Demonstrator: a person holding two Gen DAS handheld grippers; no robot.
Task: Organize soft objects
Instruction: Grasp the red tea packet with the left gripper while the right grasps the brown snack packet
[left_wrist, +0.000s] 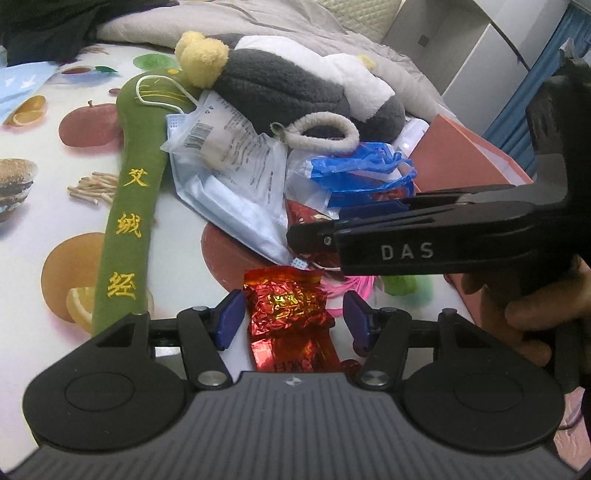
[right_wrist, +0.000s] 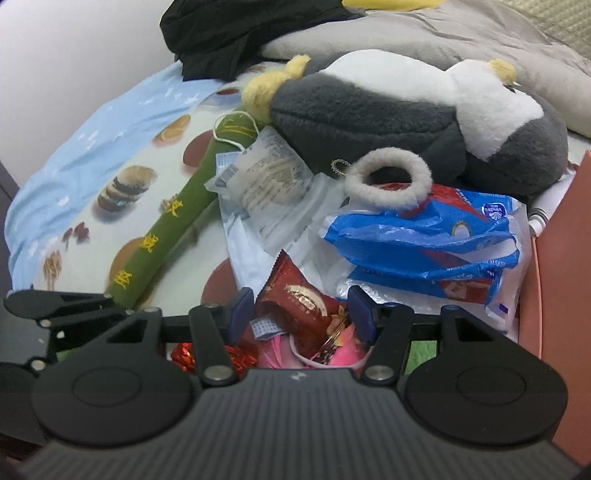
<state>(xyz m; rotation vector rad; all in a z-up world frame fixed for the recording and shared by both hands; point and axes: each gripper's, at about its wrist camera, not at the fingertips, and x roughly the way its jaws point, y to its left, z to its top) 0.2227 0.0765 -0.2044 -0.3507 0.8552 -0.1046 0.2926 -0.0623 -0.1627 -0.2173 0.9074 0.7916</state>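
1. Grey-and-white plush penguin (right_wrist: 406, 122) was seen atop the pile at the back; it could be toppled if lower items were dragged.
2. Long green embroidered plush stick (left_wrist: 125, 206) lay at the pile's left, pinned under packets.
3. Crinkled red foil packet (left_wrist: 288, 306) sat btwn left gripper (left_wrist: 291, 319) pads, jaws wide, nothing held; foil could slip.
4. Right gripper (right_wrist: 301, 314) was also wide, around a dark-red snack wrapper (right_wrist: 299, 306); wrong item might be grabbed.

Left wrist view: low over the tablecloth (left_wrist: 33, 229), facing the pile from close by, right gripper (left_wrist: 314, 236) crossing from the right. Right wrist view: nearer, low, facing the same pile. Shared: penguin plush (left_wrist: 295, 92) (right_wrist: 388, 122), green pad (left_wrist: 125, 221) (right_wrist: 166, 240), blue bag (left_wrist: 362, 166) (right_wrist: 424, 251).
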